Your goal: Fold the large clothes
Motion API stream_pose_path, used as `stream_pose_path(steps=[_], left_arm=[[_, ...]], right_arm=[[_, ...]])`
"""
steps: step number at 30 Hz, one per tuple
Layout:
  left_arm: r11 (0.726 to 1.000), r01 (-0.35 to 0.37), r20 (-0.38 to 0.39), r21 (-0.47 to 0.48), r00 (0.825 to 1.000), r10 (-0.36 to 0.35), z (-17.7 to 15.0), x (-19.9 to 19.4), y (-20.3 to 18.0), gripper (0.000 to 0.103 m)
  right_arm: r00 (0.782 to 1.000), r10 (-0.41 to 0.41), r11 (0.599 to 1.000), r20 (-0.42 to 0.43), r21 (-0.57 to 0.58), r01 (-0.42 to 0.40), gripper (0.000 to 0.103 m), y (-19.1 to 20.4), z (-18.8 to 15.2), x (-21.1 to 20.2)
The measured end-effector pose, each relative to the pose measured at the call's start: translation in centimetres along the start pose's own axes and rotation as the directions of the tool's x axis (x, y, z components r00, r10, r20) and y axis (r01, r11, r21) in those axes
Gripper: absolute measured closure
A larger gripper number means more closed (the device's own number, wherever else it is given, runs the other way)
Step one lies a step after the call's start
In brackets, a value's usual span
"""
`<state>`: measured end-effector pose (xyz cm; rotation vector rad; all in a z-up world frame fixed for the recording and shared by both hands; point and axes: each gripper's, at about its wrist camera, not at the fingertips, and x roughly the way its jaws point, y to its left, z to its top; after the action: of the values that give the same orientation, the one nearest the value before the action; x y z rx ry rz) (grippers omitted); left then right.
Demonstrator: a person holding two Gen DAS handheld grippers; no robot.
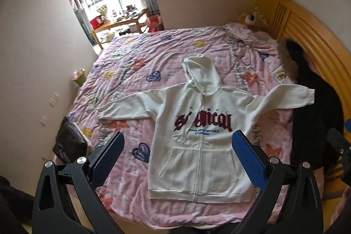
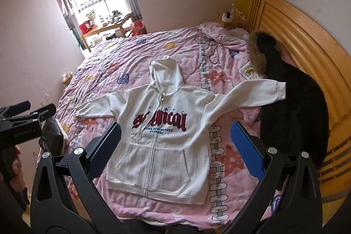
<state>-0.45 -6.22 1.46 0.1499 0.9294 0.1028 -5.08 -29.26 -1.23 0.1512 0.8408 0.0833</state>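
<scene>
A white zip hoodie [image 1: 197, 135] with dark red lettering lies flat, face up, on the pink bedspread [image 1: 153, 54], sleeves spread out and hood pointing away. It also shows in the right wrist view [image 2: 162, 137]. My left gripper [image 1: 177, 152] is open and empty, held above the hem end of the hoodie. My right gripper [image 2: 175, 146] is open and empty, also above the hoodie's lower half. The left gripper shows at the left edge of the right wrist view [image 2: 26, 115].
A black fur-trimmed coat [image 2: 291, 102] lies on the bed's right side by the wooden headboard [image 2: 307, 36]. A cable [image 2: 215, 45] lies near the far corner. A dark bag [image 1: 68, 142] sits at the bed's left edge. A cluttered table [image 1: 118, 23] stands by the window.
</scene>
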Motion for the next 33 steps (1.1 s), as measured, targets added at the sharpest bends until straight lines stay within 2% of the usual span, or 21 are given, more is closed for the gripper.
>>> stream_pose_path(steps=[3, 7, 12, 17, 22, 24, 28, 30, 33], left_arm=[[0.999, -0.042, -0.003, 0.027, 0.999, 0.042, 0.3, 0.0, -0.6, 0.008], [0.998, -0.056, -0.003, 0.028, 0.998, 0.056, 0.7, -0.3, -0.1, 0.008], [0.999, -0.040, -0.018, -0.023, 0.999, 0.039, 1.3, 0.0, 2.0, 0.008], [0.992, -0.060, -0.042, -0.111, 0.998, 0.055, 1.8, 1.7, 5.4, 0.008], [0.985, -0.038, -0.058, -0.168, 0.998, 0.028, 2.4, 5.3, 10.2, 0.008], [0.980, -0.024, -0.063, -0.199, 0.998, 0.012, 2.9, 7.8, 13.1, 0.008], [0.950, -0.021, -0.106, -0.311, 0.994, -0.013, 3.4, 14.8, 20.2, 0.008], [0.939, -0.014, -0.159, -0.343, 0.986, -0.043, 3.5, 18.7, 23.1, 0.008], [0.915, -0.051, -0.239, -0.400, 0.970, -0.050, 3.3, 26.0, 28.7, 0.008]], right_arm=[[1.000, 0.024, 1.000, -0.014, 0.003, -0.024, 0.006, -1.3, 0.2, 0.6], [1.000, 0.017, 1.000, -0.026, -0.004, -0.018, 0.006, -2.1, 0.6, 1.7], [1.000, -0.009, 0.999, -0.023, 0.035, 0.010, 0.006, -3.2, 1.1, 2.2], [0.999, -0.034, 0.998, -0.028, 0.043, 0.035, 0.006, -2.1, 1.8, 3.5], [0.998, -0.062, 0.998, -0.014, -0.009, 0.062, 0.006, 2.8, 4.0, 6.4], [0.998, -0.066, 0.997, 0.003, -0.039, 0.066, 0.006, 5.5, 5.3, 7.7], [0.998, -0.061, 0.995, 0.016, -0.078, 0.062, 0.006, 11.8, 8.0, 12.0], [0.999, -0.046, 0.995, 0.007, -0.084, 0.047, 0.006, 15.2, 9.4, 14.9], [0.999, -0.021, 0.994, -0.035, -0.105, 0.017, 0.006, 20.6, 10.9, 20.6]])
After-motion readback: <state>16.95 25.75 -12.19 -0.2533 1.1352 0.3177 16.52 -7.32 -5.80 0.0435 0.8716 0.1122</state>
